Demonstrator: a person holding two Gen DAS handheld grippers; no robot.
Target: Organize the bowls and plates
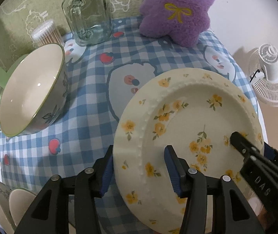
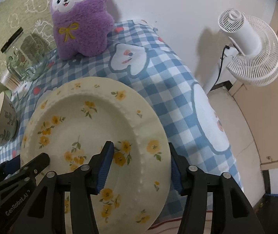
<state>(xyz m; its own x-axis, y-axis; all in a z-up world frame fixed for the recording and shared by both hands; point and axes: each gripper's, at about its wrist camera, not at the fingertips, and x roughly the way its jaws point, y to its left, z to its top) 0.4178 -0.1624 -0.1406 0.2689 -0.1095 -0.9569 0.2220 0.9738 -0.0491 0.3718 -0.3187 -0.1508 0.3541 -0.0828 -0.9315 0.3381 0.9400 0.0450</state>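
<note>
Straddling opposite rims of the cream, yellow-flowered ceramic plate (image 1: 189, 120), the left tool (image 1: 139, 167) and right tool (image 2: 140, 165) stand spread, pads apparently not pressing. Lower centre on the blue-checked tabletop (image 1: 92, 105), it looks stiff, glossy-slippery, breakable; grip the beaded rim.

Plate (image 2: 92, 124): cream, yellow flowers, on the checked desk (image 2: 174, 101).
Right hand-held gripper (image 2: 140, 167): jaws straddle the plate's right rim.
Left hand-held gripper (image 2: 31, 165): reaches in, near left.
Bowl (image 2: 2, 120): far left.
Plush (image 2: 80, 19): far.
</note>
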